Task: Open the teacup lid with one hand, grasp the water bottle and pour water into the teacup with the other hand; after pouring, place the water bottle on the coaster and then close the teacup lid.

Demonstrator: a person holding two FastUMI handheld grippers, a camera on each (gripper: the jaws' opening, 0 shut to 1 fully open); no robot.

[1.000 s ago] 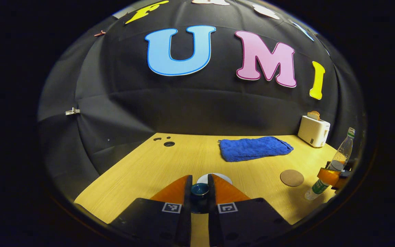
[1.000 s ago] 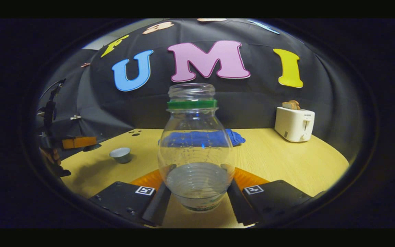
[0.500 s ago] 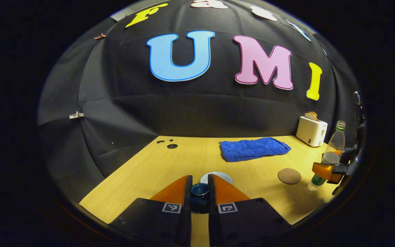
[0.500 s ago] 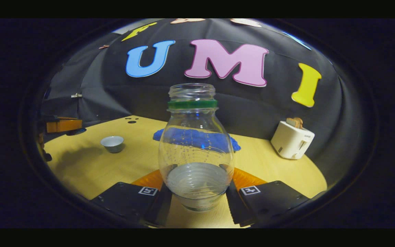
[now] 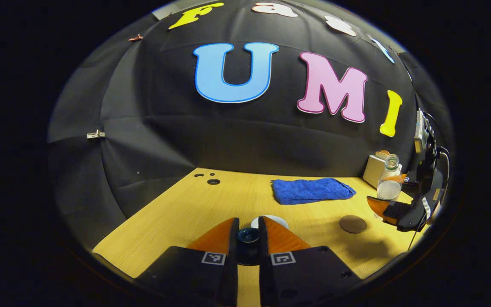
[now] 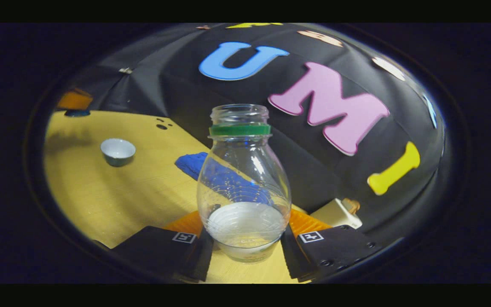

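Pinching the lid (image 5: 248, 236) between both fingers, the left hand-held gripper (image 5: 248, 238) hovers above the cup (image 6: 118, 151) on the desk (image 5: 194, 213). Right hand-held gripper (image 6: 245, 232) clamps the tilted bottle (image 6: 244, 183), raised beside the coaster (image 5: 353, 224).

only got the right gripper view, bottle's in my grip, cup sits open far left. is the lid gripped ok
observer: Yes, the left hand-held gripper is shut on the lid, by its knob.
operator: where's the coaster
observer: The coaster lies bare on the table, right of the teacup, before the blue towel.
operator: bottle over it yet
observer: No, the bottle hangs farther right, near the toaster.
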